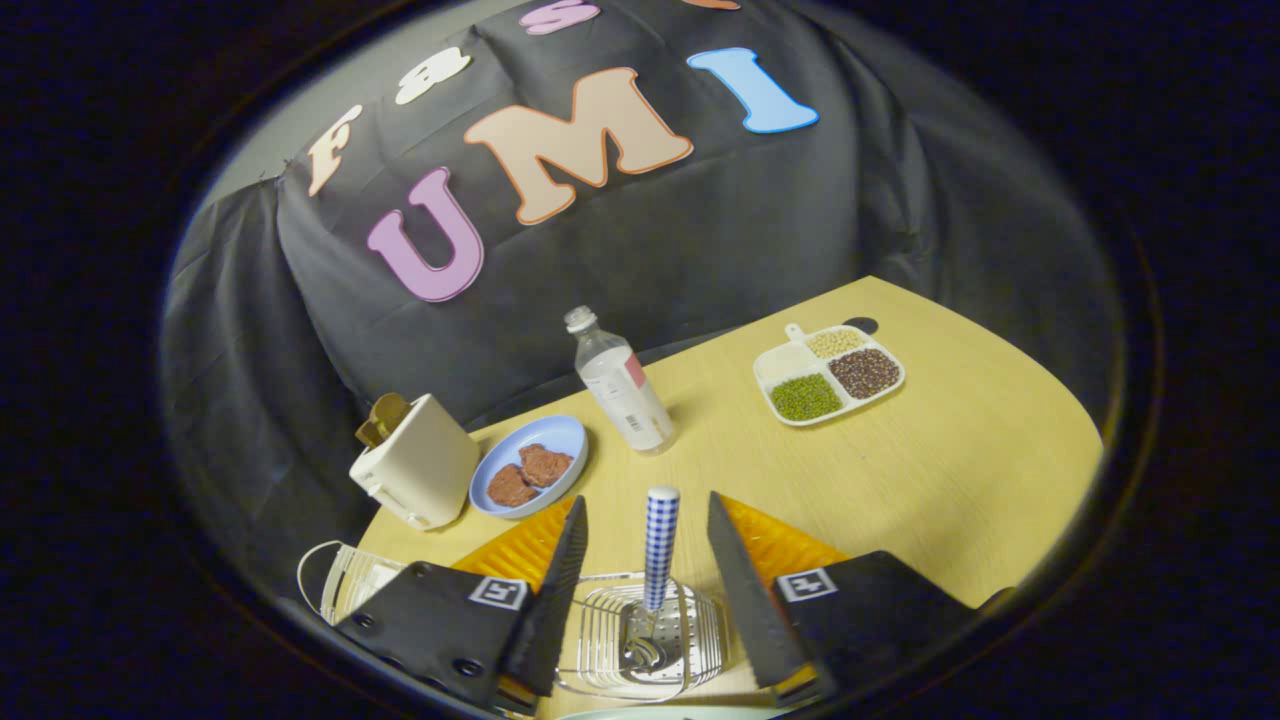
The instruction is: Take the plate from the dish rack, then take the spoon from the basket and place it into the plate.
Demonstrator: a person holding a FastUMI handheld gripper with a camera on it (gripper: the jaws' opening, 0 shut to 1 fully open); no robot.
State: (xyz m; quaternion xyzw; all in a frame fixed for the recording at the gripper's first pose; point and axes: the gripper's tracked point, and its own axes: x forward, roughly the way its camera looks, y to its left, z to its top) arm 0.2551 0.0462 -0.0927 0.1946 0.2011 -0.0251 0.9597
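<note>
Standing upright in a wire basket (600, 640), the spoon (660, 545) with a blue checked handle rose between the gripper (645, 520) fingers, which were spread wide, touching nothing; beyond on the wooden table (950, 470) sat a blue plate of patties (528, 465), a toaster (415, 460), a bottle (620, 385) and a divided tray of beans (830, 373).
</note>
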